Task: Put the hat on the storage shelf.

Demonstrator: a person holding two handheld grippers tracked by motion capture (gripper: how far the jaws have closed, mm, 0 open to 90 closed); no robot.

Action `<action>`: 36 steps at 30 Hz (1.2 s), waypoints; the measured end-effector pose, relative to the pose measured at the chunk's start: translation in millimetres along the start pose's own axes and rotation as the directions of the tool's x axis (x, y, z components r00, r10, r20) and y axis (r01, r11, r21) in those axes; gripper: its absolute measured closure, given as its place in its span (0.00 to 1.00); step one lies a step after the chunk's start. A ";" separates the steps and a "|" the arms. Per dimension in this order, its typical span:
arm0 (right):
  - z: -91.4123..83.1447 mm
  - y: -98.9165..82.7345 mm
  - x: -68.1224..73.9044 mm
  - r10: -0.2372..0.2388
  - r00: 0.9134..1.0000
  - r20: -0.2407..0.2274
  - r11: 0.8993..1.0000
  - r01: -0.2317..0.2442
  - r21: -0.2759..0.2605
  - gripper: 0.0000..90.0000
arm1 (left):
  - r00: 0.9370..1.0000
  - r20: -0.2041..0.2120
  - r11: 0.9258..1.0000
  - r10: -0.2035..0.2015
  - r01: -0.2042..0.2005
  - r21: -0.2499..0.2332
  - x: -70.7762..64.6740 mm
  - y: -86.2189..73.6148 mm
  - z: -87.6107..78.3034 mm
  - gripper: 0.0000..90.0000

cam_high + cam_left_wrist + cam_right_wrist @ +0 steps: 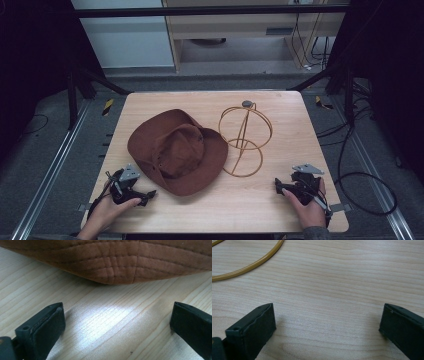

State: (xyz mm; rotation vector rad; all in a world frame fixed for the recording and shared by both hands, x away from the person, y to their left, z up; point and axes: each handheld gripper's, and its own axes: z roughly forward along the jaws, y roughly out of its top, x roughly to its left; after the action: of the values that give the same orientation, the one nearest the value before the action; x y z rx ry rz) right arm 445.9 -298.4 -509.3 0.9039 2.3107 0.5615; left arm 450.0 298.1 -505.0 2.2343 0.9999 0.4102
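on the table (150,102) a brown hat (177,150) lies beside a wire stand (245,140). left gripper (131,189) faces its brim, right gripper (295,187) sits apart; both gape wide, empty, likely poised to lift it.

- The high view is dim and a little soft; the surroundings left and right fall into near black.
- Light falls from above onto the bench (280,200), and the hat (176,150) casts a short, soft shadow along its near edge.
- In the left gripper view, a pale glare patch lies on the wood between the fingers (43,331).
- The right gripper view is evenly lit; its fingers (253,328) are slightly out of focus.
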 end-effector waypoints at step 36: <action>0.0 0.2 0.1 -0.001 1.000 -0.001 1.000 0.001 -0.002 0.01 | 0.998 0.065 0.992 0.027 -0.019 -0.123 4.7 0.8 -58.1 0.16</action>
State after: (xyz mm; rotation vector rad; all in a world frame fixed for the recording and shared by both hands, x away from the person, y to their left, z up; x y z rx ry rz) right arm 446.0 -298.2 -509.3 0.9018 2.3108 0.5630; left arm 423.7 326.3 -461.3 2.1370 0.8912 0.3935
